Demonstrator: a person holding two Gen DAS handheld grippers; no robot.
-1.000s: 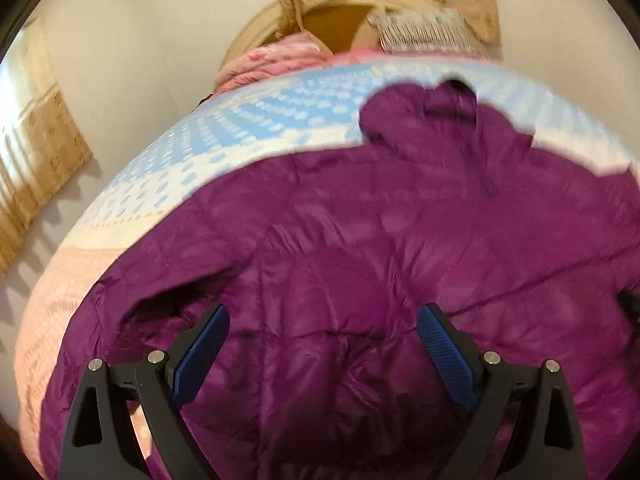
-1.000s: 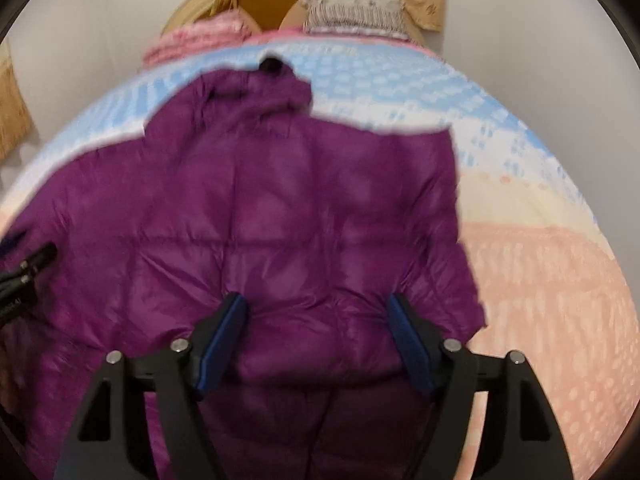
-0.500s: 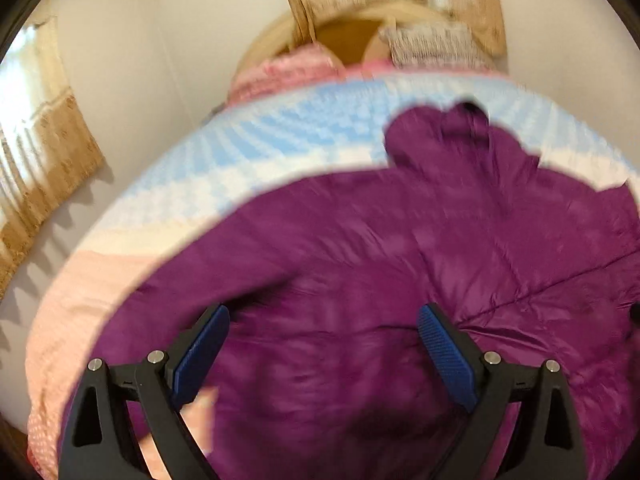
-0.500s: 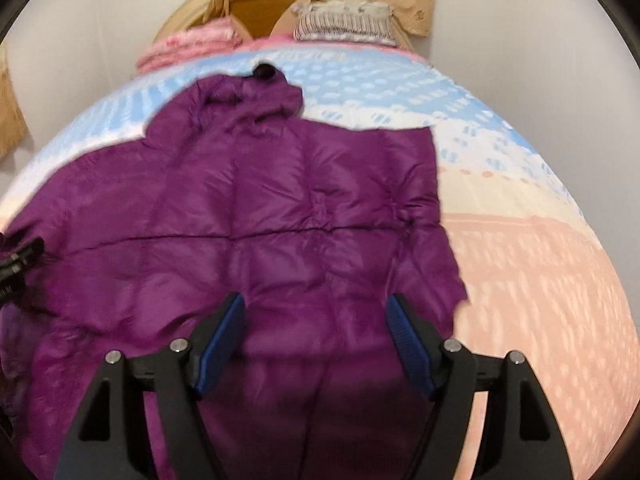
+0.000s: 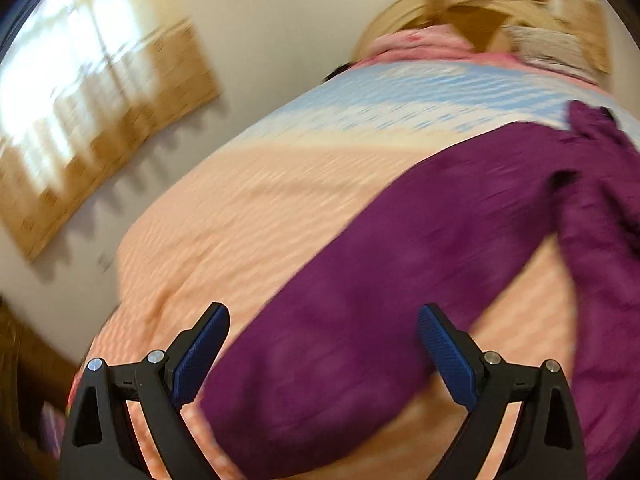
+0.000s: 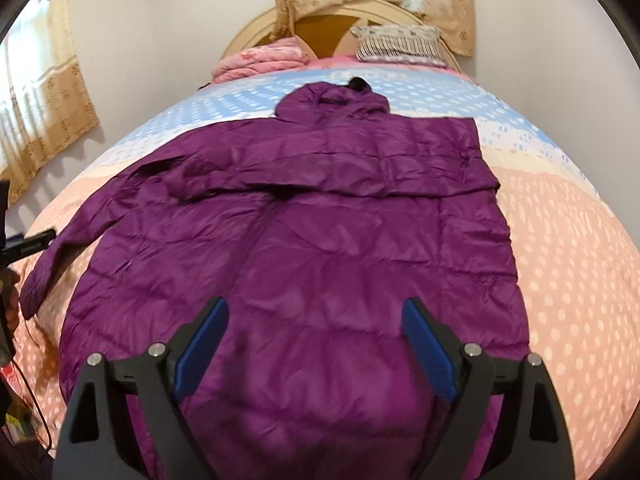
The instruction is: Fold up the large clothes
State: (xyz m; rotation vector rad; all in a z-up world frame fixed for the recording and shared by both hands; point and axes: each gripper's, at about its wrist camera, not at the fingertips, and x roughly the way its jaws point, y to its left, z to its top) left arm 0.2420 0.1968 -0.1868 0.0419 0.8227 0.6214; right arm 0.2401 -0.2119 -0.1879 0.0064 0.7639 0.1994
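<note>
We are looking along the right gripper [image 6: 316,344] at the whole purple jacket [image 6: 320,240] lying flat on the bed [image 6: 568,240], hood toward the headboard [image 6: 320,20], one sleeve folded across the chest and the other reaching out to the bed's left edge; the left view is showing only that outstretched sleeve [image 5: 360,300] and a strip of the body, heavily blurred, along with a curtain [image 5: 100,120] on the side wall; the pink blanket [image 6: 260,60] and striped pillow [image 6: 400,44] by the headboard are showing sharply only in the right view.

A second ago the left gripper [image 5: 324,356] was framing the jacket's body; now it is framing the sleeve near the bed's edge, with far more bare bedspread around it; the right view is now taking in the jacket from farther back, with the hem in sight.

We are keeping the left gripper spread wide, the sleeve lying below and between its fingers [image 5: 200,356], untouched as far as the blur allows; the right gripper's jaws are opening, wide already, nothing pinched, the jacket's lower body lying beneath them.
</note>
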